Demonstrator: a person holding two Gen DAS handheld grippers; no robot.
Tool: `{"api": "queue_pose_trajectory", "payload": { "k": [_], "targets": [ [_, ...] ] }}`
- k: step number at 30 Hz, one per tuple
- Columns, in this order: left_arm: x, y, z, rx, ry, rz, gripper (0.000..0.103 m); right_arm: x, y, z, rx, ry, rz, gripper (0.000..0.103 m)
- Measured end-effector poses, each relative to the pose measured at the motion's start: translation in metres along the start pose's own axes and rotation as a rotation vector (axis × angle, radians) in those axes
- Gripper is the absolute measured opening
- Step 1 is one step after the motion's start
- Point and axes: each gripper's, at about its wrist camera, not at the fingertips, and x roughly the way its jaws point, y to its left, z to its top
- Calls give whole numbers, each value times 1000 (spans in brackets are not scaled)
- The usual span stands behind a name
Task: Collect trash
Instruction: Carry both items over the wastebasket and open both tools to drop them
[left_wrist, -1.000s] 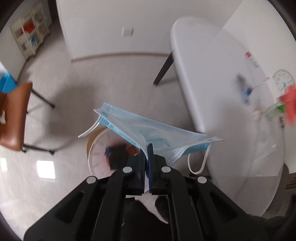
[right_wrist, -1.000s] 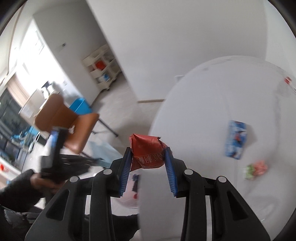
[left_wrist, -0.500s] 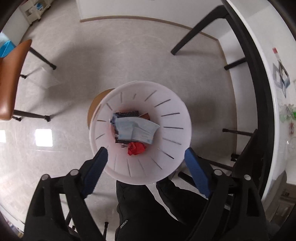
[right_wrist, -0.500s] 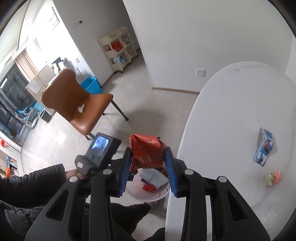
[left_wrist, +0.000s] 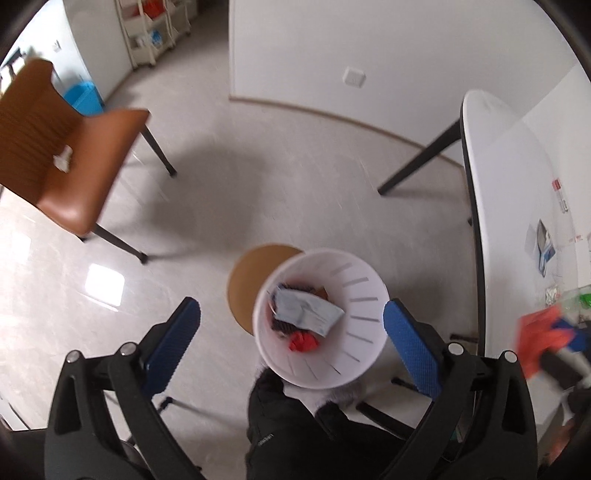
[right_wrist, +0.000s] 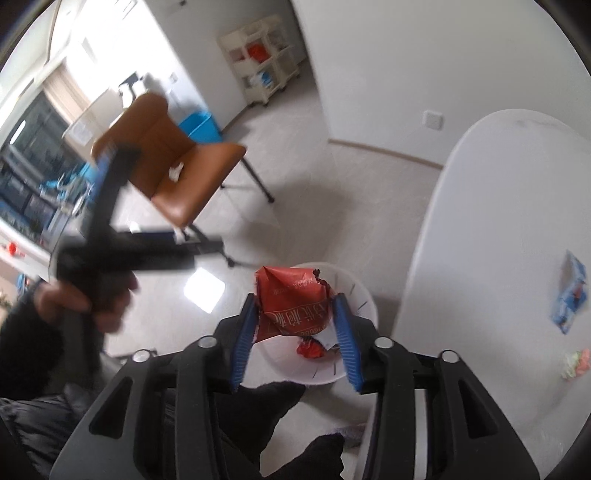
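We start with the white tabletop (right_wrist: 480, 229), which runs along the right of both views and carries more trash: a blue packet (right_wrist: 570, 291) and, nearer us, a small crumpled pink and green scrap (right_wrist: 576, 363). Beside the tabletop's edge, on the floor, stands the white bin (left_wrist: 364, 295), with a face mask (left_wrist: 306, 312) lying on top of a red scrap and some darker litter inside it. We judge the step in hand to be the drop of the second piece. Our left hand-held gripper (left_wrist: 291, 334) hangs above the bin pointing steeply down; its jaws have just been opening and now stand wide apart with nothing between them. Our right hand-held gripper (right_wrist: 295, 334) is tilted down over the bin's rim with a red snack wrapper (right_wrist: 291, 302) between its blue pads; its jaws have just been opening, and a gap shows on the right side, so the wrapper looks loose and about to fall. The next move calls for spreading those jaws further so the wrapper falls inside the rim, and then for a reach back across the tabletop for the packet and the scrap.
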Motion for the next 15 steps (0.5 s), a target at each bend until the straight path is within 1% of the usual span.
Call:
{"api": "queue_pose_trajectory", "payload": {
  "k": [1,3,5,6,9,11,15],
  "targets": [
    [-8,0,2,5,-16,15,95,9,3,0,-16,22,7,57],
    [-17,-3,5,16,-38,34,95,23,7,0,-28,46,-2,78],
    [-27,-8,7,36,-62,52,95,29,6,0,-16,66,-24,87],
    [-31,-11,8,47,-69,59,95,27,5,0,-3,61,-41,91],
    [-41,-24,11,80,-87,62,95,11,-3,2,47,26,-64,97],
    [-48,-38,11,102,-91,43,95,-9,-14,2,92,-15,-86,99],
    [-59,-66,11,154,-105,16,95,-61,-39,-4,166,-105,-177,100]
  ]
}}
